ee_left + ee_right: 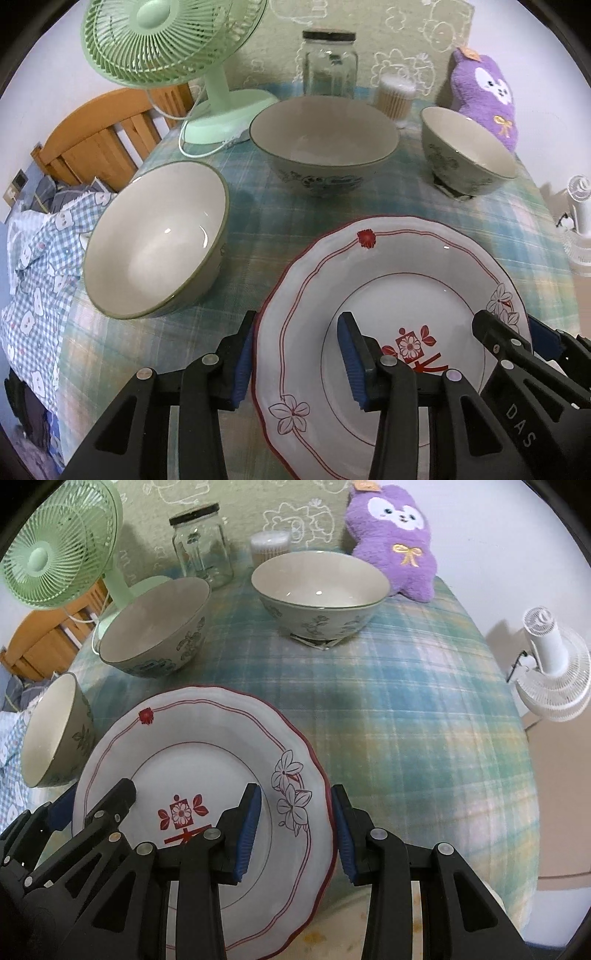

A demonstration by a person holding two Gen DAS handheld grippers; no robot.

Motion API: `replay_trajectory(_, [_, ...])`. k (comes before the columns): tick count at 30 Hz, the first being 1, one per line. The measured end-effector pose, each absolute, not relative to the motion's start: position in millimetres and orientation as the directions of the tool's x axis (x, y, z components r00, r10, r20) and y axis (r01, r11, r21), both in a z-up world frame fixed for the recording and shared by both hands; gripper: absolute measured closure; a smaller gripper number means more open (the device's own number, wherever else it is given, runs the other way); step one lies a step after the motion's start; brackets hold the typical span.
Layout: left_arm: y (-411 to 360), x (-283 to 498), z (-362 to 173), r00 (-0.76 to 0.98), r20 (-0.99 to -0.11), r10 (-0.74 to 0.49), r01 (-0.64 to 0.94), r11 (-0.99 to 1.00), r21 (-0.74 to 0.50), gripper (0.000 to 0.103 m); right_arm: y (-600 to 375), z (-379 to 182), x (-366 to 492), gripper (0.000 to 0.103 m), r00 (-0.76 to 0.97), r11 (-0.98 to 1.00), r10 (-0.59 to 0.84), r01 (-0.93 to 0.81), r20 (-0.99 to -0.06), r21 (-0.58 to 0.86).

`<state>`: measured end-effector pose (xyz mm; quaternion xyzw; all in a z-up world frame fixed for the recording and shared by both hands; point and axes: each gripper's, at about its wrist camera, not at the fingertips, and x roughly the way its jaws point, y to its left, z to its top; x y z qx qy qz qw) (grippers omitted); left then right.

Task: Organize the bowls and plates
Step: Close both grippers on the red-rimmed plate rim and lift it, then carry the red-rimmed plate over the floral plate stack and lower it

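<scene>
A white plate point(406, 266) with a red scalloped line and flower prints lies over the near part of the plaid tablecloth point(406, 709). My left gripper point(299, 362) is shut on the plate's left rim, one blue pad outside the edge and one on the plate's face. My right gripper point(297, 830) is shut on the right rim of the same plate point(207, 731). Each gripper also shows at the edge of the other's view. Three floral bowls stand empty: one at the left point(155, 243), a large one at the back middle point(325, 144), and a smaller one at the back right point(469, 151).
At the back stand a green desk fan point(166, 40), a glass jar point(330, 62), a tub of cotton swabs point(393, 96) and a purple plush toy point(484, 92). A wooden chair point(92, 133) with checked cloth is left of the table. A white fan point(550, 664) stands on the floor to the right.
</scene>
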<state>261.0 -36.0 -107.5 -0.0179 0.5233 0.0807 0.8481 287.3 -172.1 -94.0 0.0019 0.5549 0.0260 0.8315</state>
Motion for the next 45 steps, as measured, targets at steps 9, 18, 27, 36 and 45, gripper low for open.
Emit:
replay_trajectory(9, [-53,232,-83,0.484,-0.872,0.071,-0.083,0.996,0.036,0.06,-187,-64,249,0.061,0.434,0.999,0.0,0.032,-0.901,0.015])
replay_trajectory(18, [-80,202,-66,0.523,-0.852,0.014,0.02,0.999,0.028,0.06,-216,-46,202,0.061,0.456,0.994,-0.057,0.11,-0.888,-0.007])
replay_trajectory(27, [-119,174,-72,0.505,-0.863,0.016,0.046,0.998,0.046,0.06,-257,-52,170,0.061,0.43,0.991,-0.052,0.13,-0.901,0.005])
replay_trajectory(36, [-157,153,-89,0.468,-0.884,0.025,0.055,0.997,0.057,0.06,-292,-65,152,0.061,0.406,0.994,-0.054,0.113,-0.912,-0.009])
replay_trajectory(45, [-178,139,-105,0.443,-0.894,0.062,0.022,0.997,0.08,0.06,-311,-80,142,0.061,0.378,0.997,-0.032,0.072,-0.925,-0.005])
